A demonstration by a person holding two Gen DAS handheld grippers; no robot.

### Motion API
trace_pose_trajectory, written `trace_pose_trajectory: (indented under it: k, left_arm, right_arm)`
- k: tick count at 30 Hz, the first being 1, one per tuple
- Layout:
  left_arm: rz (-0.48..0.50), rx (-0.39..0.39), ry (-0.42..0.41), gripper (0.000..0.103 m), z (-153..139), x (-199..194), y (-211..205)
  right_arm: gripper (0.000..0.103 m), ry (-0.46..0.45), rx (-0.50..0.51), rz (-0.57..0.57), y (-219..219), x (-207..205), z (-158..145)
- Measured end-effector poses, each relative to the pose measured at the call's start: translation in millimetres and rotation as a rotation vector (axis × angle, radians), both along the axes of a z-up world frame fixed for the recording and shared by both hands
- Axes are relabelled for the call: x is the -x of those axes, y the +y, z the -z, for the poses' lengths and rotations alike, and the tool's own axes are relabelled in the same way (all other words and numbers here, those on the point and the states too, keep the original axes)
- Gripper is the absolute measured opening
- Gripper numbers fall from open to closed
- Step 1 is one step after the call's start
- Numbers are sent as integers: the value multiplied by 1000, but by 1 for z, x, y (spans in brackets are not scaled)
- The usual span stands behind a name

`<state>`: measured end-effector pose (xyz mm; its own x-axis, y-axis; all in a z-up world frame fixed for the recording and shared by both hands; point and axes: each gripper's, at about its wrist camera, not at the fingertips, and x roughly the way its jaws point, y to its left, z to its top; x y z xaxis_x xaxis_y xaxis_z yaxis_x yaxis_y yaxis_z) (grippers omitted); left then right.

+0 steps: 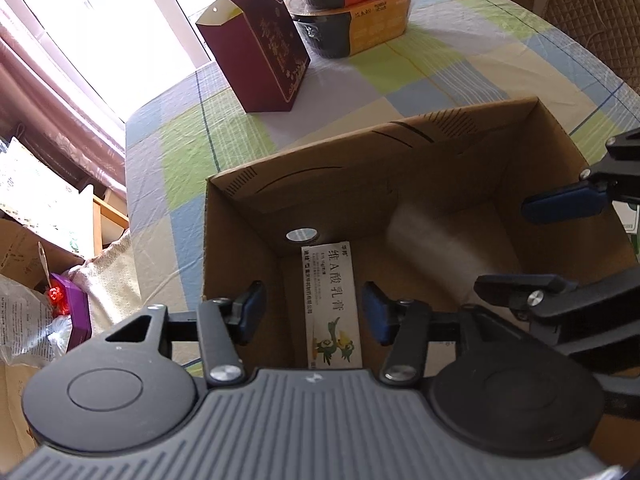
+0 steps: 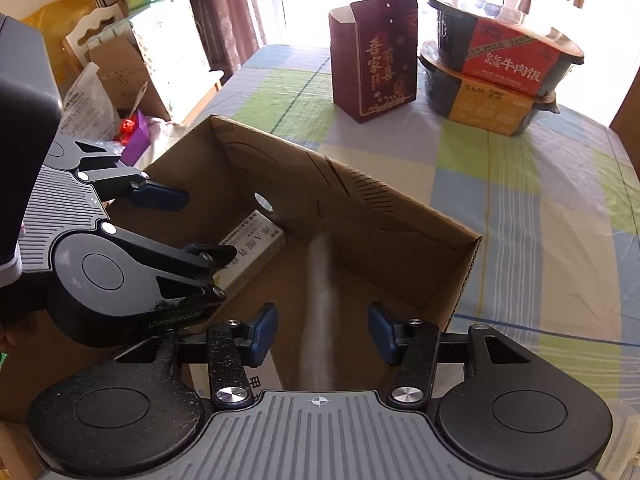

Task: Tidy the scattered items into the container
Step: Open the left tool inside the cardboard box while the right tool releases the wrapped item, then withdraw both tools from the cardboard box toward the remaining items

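An open cardboard box stands on the checked tablecloth. A white carton with green print lies flat on its floor, near one wall. My left gripper hangs open just above that carton, holding nothing. My right gripper is open over the box's other side. A pale, long, motion-blurred thing shows inside the box, in line with the gap between the right fingers. Neither pad touches it, and I cannot tell what it is.
A maroon paper bag stands upright beyond the box. Two stacked instant-meal bowls sit beside it at the far end. Left of the table edge are a chair, cartons and a purple box.
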<state>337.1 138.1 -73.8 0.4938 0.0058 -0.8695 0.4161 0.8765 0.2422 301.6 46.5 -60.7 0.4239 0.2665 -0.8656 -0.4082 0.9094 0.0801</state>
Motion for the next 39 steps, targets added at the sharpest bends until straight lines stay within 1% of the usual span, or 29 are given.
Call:
trace_pose_trajectory:
  k: [5,13,20,25,26,27,28,29,33,34,39]
  left_arm:
    - [-8,2,-4,51,-3,2,2]
    - [-11,-15,-4,52,-7,11,1]
    - [-19,-35,-5,58,-12,25,0]
    - [-36,-30,0,60,-19,41,5]
    - [-40,-29,1,63,-21,44,6]
    - [-41,-30,3,64,-23,48,6]
    - [-42,-32,4,65,-24,52,6]
    - [-43,-32,4,67,-27,57,7]
    - [-47,-40,1,73,-36,76,8]
    - [-51,-42,0,76,-39,81,9]
    - [-82,-43,-2,82,-52,107,14]
  right_arm:
    - [57,-2,-12,-10,-3,2,-2]
    - [57,7,-30,-23,-7,8,-6]
    - [58,21,-58,-42,-13,21,-11]
    - [58,18,-65,-59,-15,34,-20]
    - [59,20,-68,-64,-16,38,-21]
    - [70,19,-75,-68,-17,42,-24]
    - [76,15,-87,-73,-18,47,-26]
    - [77,12,-98,-77,-19,52,-29]
    - [77,8,-98,-89,-19,71,-37]
    - [77,10,-102,-90,-20,76,-39]
    - [78,21,-121,-98,-27,100,-49]
